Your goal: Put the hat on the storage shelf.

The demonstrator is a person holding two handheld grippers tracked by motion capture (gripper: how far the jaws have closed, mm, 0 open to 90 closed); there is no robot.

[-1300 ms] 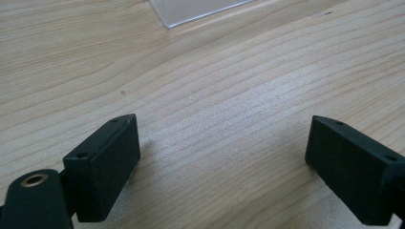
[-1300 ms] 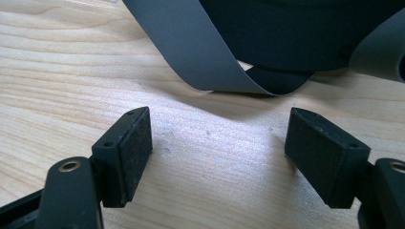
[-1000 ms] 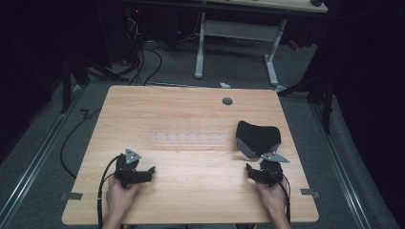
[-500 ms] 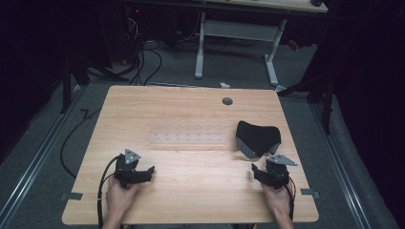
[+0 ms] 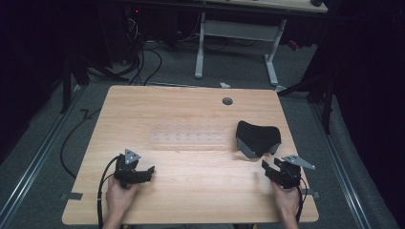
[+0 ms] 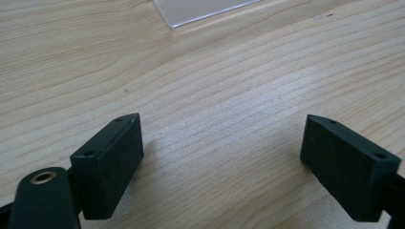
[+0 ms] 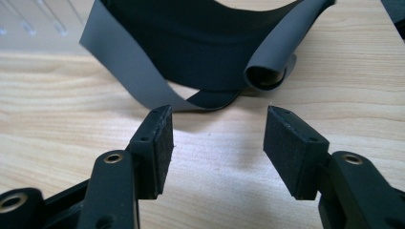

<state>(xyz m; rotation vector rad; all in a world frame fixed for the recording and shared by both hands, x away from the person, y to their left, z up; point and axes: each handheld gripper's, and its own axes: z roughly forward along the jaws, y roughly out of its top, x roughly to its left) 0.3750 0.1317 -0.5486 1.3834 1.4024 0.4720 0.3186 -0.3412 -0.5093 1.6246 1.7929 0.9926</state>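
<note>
Wooden table (image 5: 191,119), dark room around. Black-grey fabric piece (image 5: 258,138) at table's 3 o'clock. Right gripper (image 5: 274,171) at fabric's 5 o'clock, just short; jaws just been closing, part open, nothing between. Left gripper (image 5: 143,172) at table's 7 o'clock, jaws wide, empty.

Light wooden rectangular table (image 5: 191,114), round cable hole (image 5: 227,101) near far edge. Clear plastic strip (image 5: 188,139) lying flat mid-table. White-legged desk frame (image 5: 236,45) behind, black cables (image 5: 143,57) on grey floor.
</note>
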